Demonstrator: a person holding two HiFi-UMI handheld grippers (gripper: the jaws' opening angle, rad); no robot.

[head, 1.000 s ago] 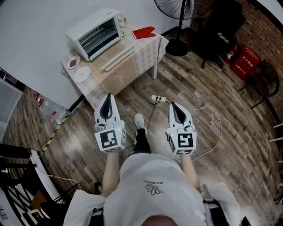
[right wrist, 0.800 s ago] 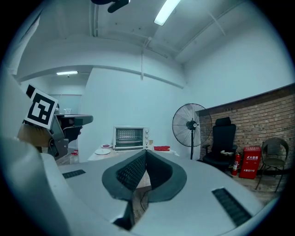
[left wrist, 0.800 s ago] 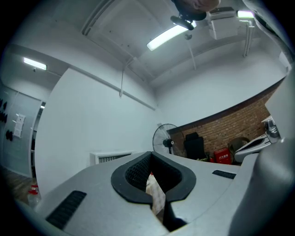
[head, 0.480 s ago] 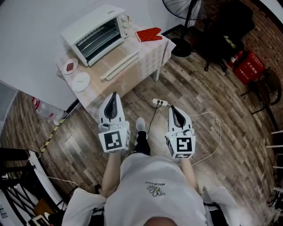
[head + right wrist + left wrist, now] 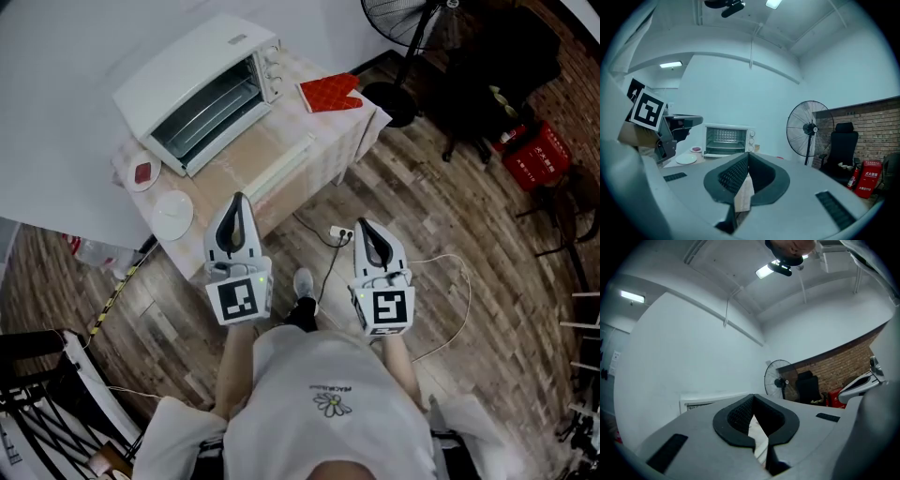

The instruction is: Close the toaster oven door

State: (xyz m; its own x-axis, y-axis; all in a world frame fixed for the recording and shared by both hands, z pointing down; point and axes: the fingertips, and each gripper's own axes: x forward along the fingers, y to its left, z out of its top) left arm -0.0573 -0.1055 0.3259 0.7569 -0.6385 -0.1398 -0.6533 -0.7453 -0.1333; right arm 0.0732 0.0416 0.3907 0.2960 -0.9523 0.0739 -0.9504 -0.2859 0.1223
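Surface [image 5: 349,129] under a checked cloth carries the white toaster oven [image 5: 197,89] at its far left, its door [image 5: 251,148] dropped open and flat, while the left gripper [image 5: 237,202] and right gripper [image 5: 364,226] hover near its front edge, jaws together, empty.

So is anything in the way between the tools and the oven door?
Nothing visible is. The open door lies flat on the table, bare on top; two plates sit left of it, the red mitt right of the toaster oven.
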